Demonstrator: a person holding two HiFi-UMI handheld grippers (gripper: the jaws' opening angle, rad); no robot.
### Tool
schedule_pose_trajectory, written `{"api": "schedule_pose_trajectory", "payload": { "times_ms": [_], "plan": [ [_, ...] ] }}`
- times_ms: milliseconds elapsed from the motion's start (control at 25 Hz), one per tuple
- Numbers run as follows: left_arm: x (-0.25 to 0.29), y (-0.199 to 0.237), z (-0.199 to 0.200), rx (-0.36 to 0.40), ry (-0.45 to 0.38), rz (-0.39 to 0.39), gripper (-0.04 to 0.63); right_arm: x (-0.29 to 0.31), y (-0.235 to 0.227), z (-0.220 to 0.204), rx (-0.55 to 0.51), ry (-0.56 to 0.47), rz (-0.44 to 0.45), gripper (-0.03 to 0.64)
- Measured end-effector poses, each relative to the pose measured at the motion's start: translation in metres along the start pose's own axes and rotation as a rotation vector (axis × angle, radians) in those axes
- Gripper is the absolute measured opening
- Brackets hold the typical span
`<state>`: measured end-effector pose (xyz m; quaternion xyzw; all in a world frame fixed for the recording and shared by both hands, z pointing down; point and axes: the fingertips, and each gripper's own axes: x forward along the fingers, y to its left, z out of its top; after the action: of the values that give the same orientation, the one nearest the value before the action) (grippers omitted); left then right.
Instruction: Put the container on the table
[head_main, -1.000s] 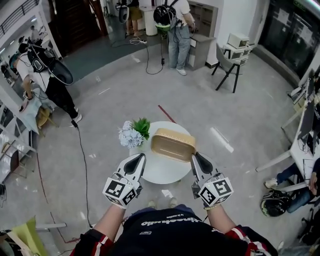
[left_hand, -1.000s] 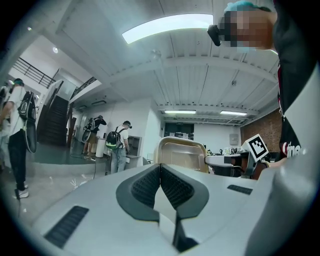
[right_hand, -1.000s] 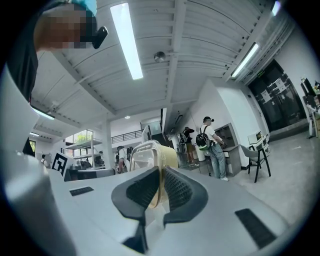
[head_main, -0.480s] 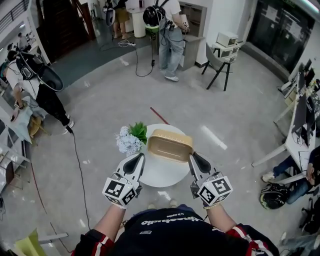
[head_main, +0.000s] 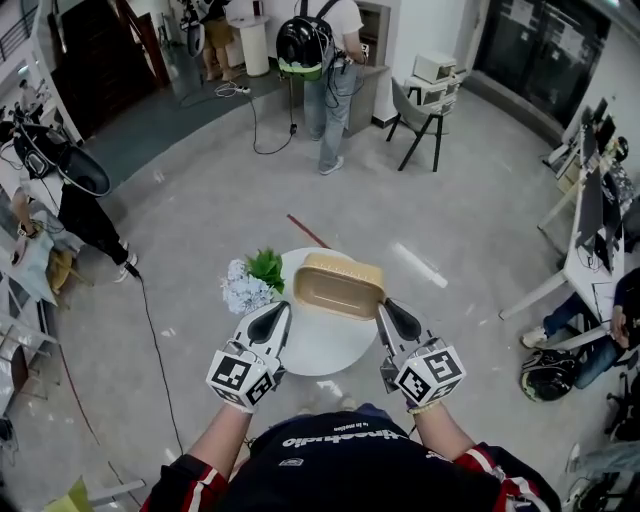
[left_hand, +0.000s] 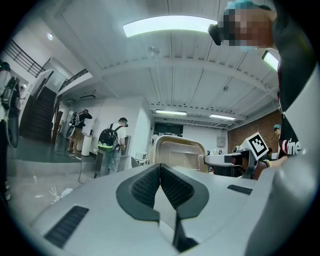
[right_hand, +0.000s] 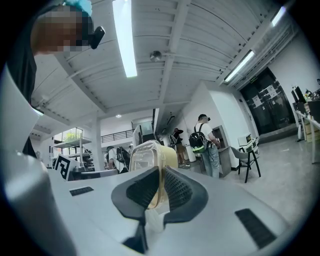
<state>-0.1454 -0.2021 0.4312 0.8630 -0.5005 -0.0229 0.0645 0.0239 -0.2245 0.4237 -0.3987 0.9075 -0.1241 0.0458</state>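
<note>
A tan, rounded-rectangle container (head_main: 338, 287) hangs over the far half of the round white table (head_main: 325, 350). My right gripper (head_main: 388, 308) is shut on the rim at its right end. In the right gripper view the pale rim (right_hand: 156, 172) sits pinched between the jaws of the right gripper (right_hand: 160, 175), and the container (right_hand: 150, 155) stands up beyond them. My left gripper (head_main: 274, 318) is level at the container's near left corner, shut with nothing in it. The left gripper view shows the left gripper (left_hand: 160, 167) with pads meeting, the container (left_hand: 177, 152) ahead and the right gripper (left_hand: 235, 162) holding it.
A bunch of pale blue flowers with green leaves (head_main: 250, 285) stands on the table's left edge, close to the container. A cable (head_main: 150, 330) trails over the floor at left. People (head_main: 320, 60) stand at the back, and chairs (head_main: 420, 110) and desks (head_main: 590, 250) line the right.
The container stays in my right gripper over the table. My left gripper has drawn a little closer to its left corner. The whole scene has drifted in the head view.
</note>
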Motion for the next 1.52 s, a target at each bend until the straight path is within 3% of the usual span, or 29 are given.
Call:
{"api": "schedule_pose_trajectory", "payload": {
  "times_ms": [1000, 1320, 1520],
  "plan": [
    [0.015, -0.029, -0.041, -0.022, 0.061, -0.080, 0.025, -0.022, -0.036, -0.047, 0.103, 0.072, -0.101, 0.051],
    [0.023, -0.032, -0.064, -0.056, 0.060, -0.063, 0.023, -0.031, -0.049, -0.074, 0.209, 0.098, -0.130, 0.051],
    [0.030, -0.028, -0.078, -0.064, 0.058, -0.053, 0.023, -0.031, -0.062, -0.093, 0.333, 0.109, -0.149, 0.051]
  ]
}}
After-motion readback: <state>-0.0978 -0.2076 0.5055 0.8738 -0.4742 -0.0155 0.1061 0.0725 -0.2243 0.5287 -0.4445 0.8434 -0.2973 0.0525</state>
